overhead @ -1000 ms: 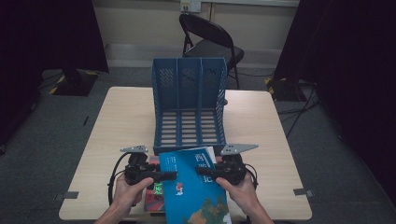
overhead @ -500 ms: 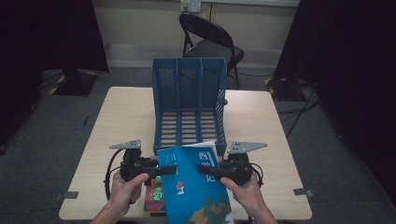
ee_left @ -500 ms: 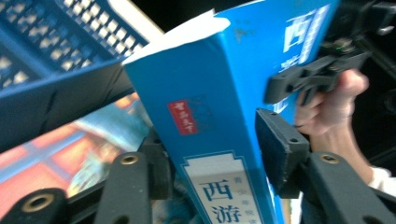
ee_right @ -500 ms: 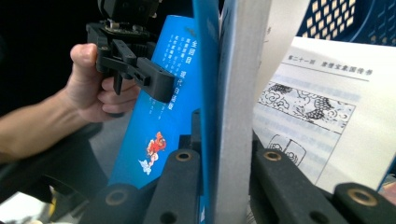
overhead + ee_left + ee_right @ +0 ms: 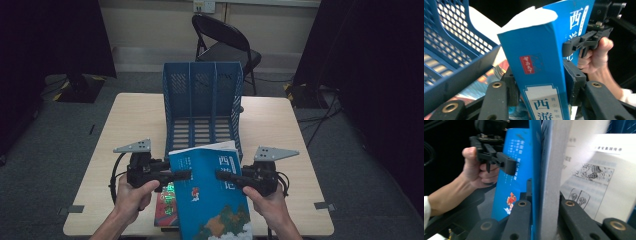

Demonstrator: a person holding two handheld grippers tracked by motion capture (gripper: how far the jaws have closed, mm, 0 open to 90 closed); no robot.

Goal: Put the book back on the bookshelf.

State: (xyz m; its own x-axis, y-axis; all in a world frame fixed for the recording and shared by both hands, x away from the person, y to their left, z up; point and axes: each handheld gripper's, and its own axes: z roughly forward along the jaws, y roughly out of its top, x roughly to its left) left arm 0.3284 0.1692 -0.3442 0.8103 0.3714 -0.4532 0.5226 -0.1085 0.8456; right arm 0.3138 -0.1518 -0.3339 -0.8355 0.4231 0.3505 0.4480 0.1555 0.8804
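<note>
Blue book (image 5: 210, 195) hangs between the two grippers, just in front of the blue file rack (image 5: 202, 107), its near end over the table's front edge. Left gripper (image 5: 184, 175) has just been closing its jaws, and in the left gripper view its pads sit against both faces of the book at the spine (image 5: 541, 82), so it has hold of the spine side. Right gripper (image 5: 222, 175) is nearly closed on the opposite long edge; in the right gripper view the blue cover and the grey block of pages (image 5: 549, 182) stand pinched between its jaws, with one loose printed page (image 5: 586, 177) falling open beyond them. Each gripper is held in a hand, the left hand (image 5: 131, 192) and the right hand (image 5: 267, 202) coming in from the side of the book away from the rack. Under the book, on the side away from the rack and towards the left hand, lies a red book (image 5: 167, 205) flat on the table (image 5: 135, 115). The rack stands upright at the table's middle with its open compartments facing the book. Behind the rack, beyond the table's far edge, stands a black folding chair (image 5: 225, 42).
</note>
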